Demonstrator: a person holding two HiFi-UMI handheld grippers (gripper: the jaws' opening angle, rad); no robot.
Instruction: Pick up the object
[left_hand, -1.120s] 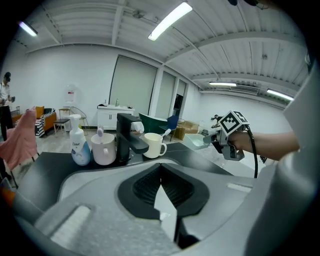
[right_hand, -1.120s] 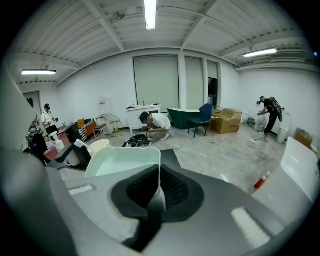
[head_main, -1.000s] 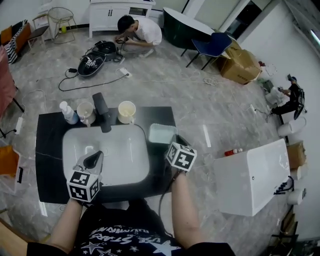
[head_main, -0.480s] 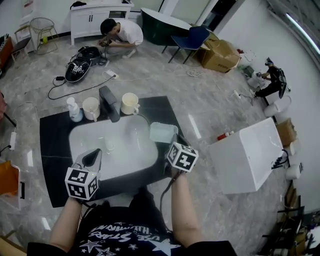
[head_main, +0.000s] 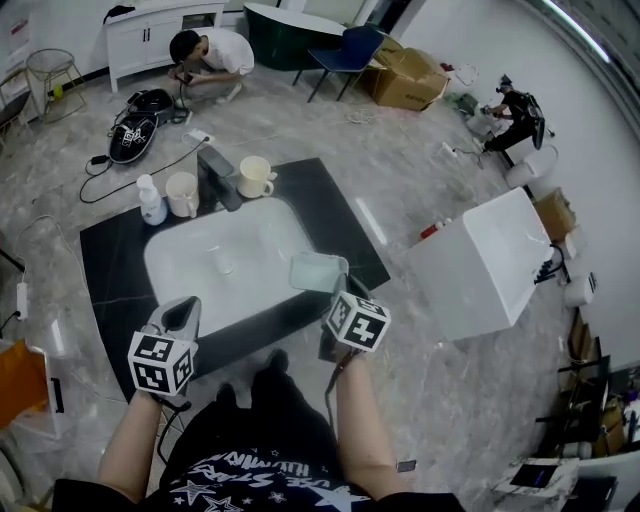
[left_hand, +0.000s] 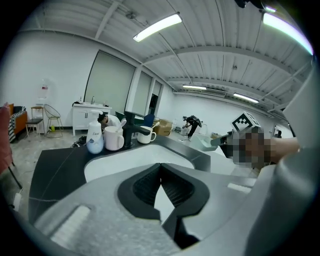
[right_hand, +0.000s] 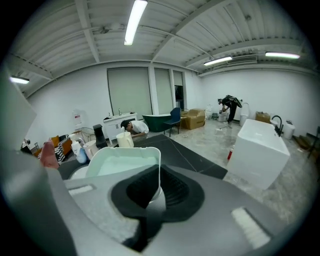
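Nearest the person, the left claw is clenched with nothing in it, its dark pads meeting at the tip, and it hangs at the front edge of the black tabletop. The right claw is clamped on the thin near wall of the pale green tray, toward the tabletop's front right corner. From the head view the tray lies over the right rim of the white sink; whether its underside is clear of the tabletop cannot be told. Along the back edge stand a black faucet, a cream mug to its right, a cup to its left and a white bottle beyond that. Far off, a person crouches on the floor
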